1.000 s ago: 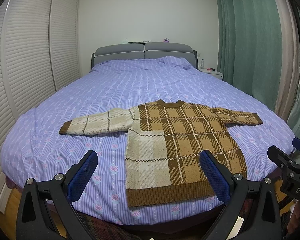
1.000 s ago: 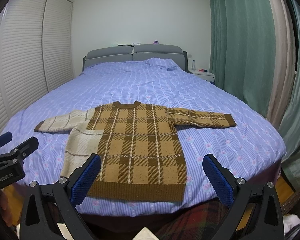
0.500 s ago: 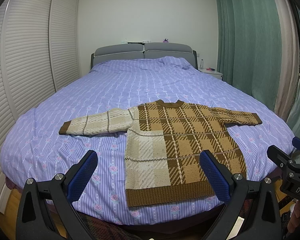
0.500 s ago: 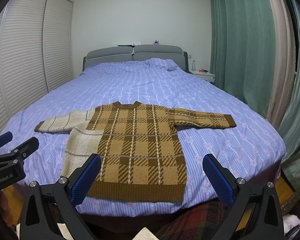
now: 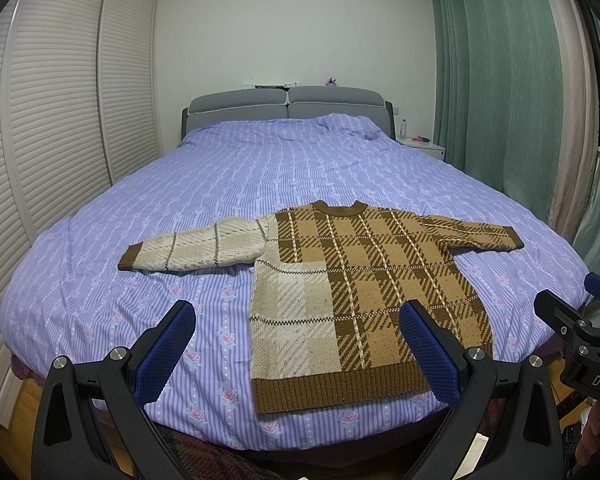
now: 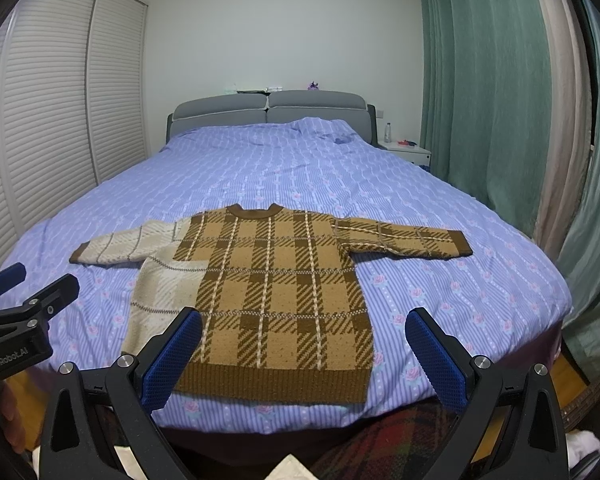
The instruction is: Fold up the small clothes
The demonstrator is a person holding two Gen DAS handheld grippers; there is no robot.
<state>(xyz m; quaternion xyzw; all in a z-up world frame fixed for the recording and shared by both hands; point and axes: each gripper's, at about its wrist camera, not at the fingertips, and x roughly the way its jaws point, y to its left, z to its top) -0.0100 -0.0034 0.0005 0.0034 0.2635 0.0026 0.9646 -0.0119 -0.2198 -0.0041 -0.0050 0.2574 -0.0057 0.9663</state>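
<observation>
Sweater [image 5: 364, 280] lies flat, unfolded, sleeves spread, on bed [image 5: 260, 168] ahead of both claws. Left gripper [image 5: 296, 354], right gripper [image 6: 304, 354] gape empty (no fold begun). All folds remain.

We see a plaid sweater [image 6: 276, 292] spread flat on the bed [image 6: 440, 216], collar toward the headboard [image 6: 268, 112], hem near the bed's foot edge. Its sleeves stretch out to both sides. Our right gripper [image 6: 302, 354] hangs just short of the hem, blue fingers [image 6: 172, 356] spread wide with nothing between them. To the sweater's left the left gripper [image 6: 18, 308] shows. Green curtains [image 6: 484, 80] hang right of the bed.
</observation>
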